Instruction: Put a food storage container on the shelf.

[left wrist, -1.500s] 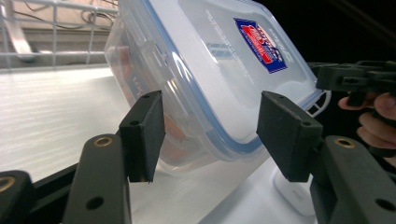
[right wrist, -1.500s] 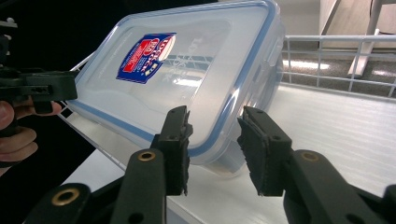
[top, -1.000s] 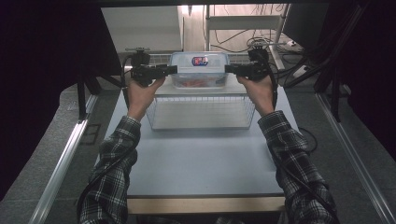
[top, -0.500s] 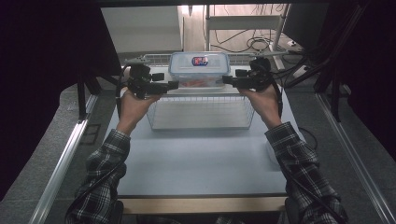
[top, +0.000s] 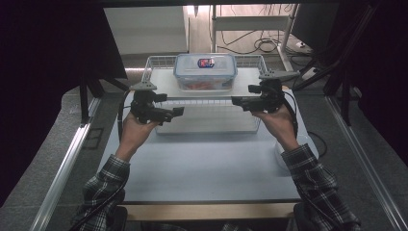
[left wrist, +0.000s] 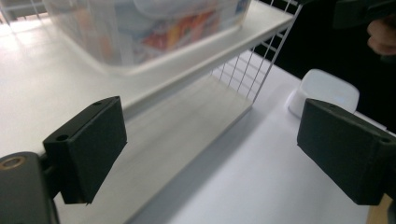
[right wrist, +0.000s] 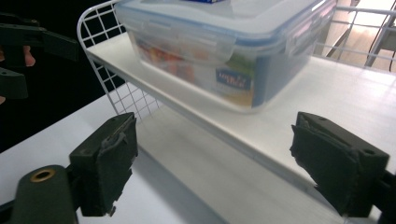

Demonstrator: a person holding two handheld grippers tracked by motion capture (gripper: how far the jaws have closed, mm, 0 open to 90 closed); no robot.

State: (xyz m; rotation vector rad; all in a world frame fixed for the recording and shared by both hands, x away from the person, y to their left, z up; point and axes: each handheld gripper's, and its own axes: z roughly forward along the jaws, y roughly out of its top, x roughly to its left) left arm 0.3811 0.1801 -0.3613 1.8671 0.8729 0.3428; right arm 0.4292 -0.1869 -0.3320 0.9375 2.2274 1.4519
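Overhead, a clear lidded food container (top: 205, 72) sits on a white wire shelf (top: 159, 82) atop the pale table (top: 202, 163); the left gripper (top: 178, 111) and right gripper (top: 235, 101), jaws just opening, hold nothing.

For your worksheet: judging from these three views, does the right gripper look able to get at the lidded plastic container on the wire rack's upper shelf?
Probably yes. The right gripper is open and empty, in front of the rack's upper shelf, with the container just beyond its jaws. Nothing stands between them; the left gripper is off to the other side.
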